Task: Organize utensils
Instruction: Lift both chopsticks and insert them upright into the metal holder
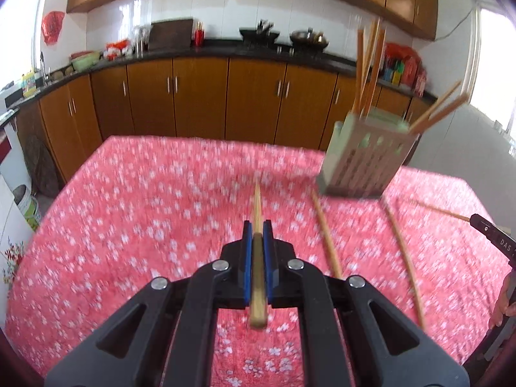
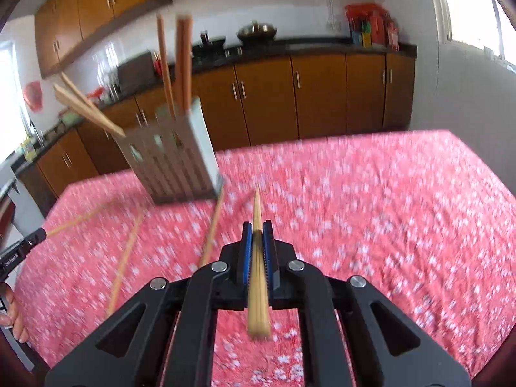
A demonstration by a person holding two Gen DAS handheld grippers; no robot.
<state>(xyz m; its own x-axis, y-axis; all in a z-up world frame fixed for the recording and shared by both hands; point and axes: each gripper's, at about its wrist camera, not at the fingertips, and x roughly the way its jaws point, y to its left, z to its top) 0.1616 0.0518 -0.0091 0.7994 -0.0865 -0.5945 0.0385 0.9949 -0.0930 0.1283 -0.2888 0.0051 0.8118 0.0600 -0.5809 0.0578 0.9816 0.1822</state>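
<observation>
In the left wrist view, nearest at 6 o'clock, the left gripper (image 1: 258, 230) is clenched on a wooden chopstick (image 1: 257, 209); its blue pads press both sides, the blunt end juts back toward the camera, and the thin tip points to 12 o'clock over the red flowered tablecloth (image 1: 129, 225); at 3 o'clock two loose chopsticks (image 1: 327, 235) lie flat on the cloth, near each other but apart; at the 3 o'clock edge the tip of the other gripper shows, with a chopstick leaving it toward 10 o'clock; farther, at 2 o'clock, the slatted utensil holder (image 1: 364, 164) stands on the cloth, several chopsticks upright in it and a few leaning out to the right; farthest, at 12 o'clock, brown cabinets (image 1: 200, 100) run under a dark counter.

In the right wrist view the right gripper (image 2: 257, 230) is likewise clamped on its own chopstick (image 2: 257, 209), tip toward 12 o'clock; the loose pair lies at 9 o'clock on the cloth; the holder stands at 10 o'clock, its sticks blurred; a hand (image 2: 14, 312) shows at the 8 o'clock edge.
</observation>
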